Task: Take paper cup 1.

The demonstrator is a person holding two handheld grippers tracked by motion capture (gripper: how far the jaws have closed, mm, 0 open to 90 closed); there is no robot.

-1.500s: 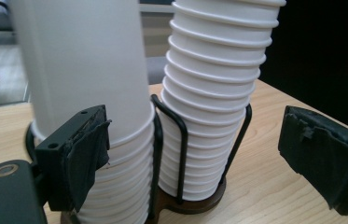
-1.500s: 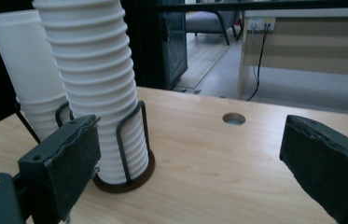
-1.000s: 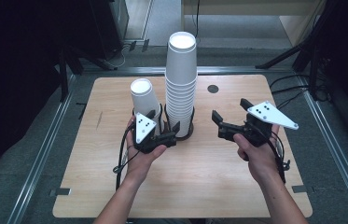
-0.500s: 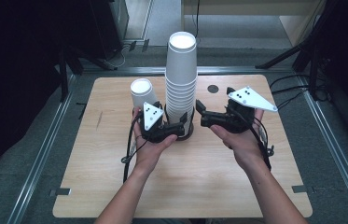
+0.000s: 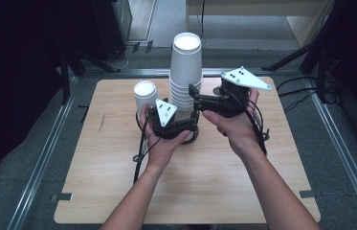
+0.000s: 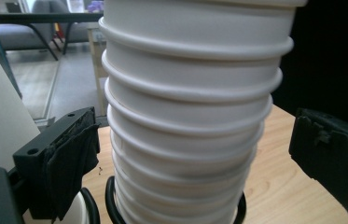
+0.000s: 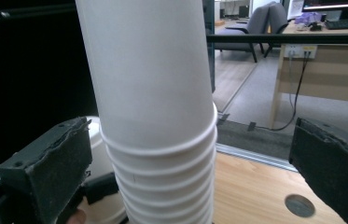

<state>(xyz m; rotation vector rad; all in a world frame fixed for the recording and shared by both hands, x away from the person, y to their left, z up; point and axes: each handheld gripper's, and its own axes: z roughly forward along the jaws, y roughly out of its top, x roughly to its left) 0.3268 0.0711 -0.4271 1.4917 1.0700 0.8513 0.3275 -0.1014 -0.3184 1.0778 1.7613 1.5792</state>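
Left gripper (image 5: 191,125) fingers just spread wide around cup stack (image 5: 184,76) base, no grip | right gripper (image 5: 196,97) fingers likewise, higher up | worktop (image 5: 118,182)

I am looking at a tall stack of white paper cups (image 6: 188,116), smooth and faintly satin, with rolled rims. My left gripper (image 6: 188,163) is showing rough matt black rubbery pads (image 6: 71,163); my right gripper (image 7: 195,172) is showing the same coarse, frayed-edged pads (image 7: 52,163). The pale wooden table (image 5: 214,182) is looking matt and finely grained.
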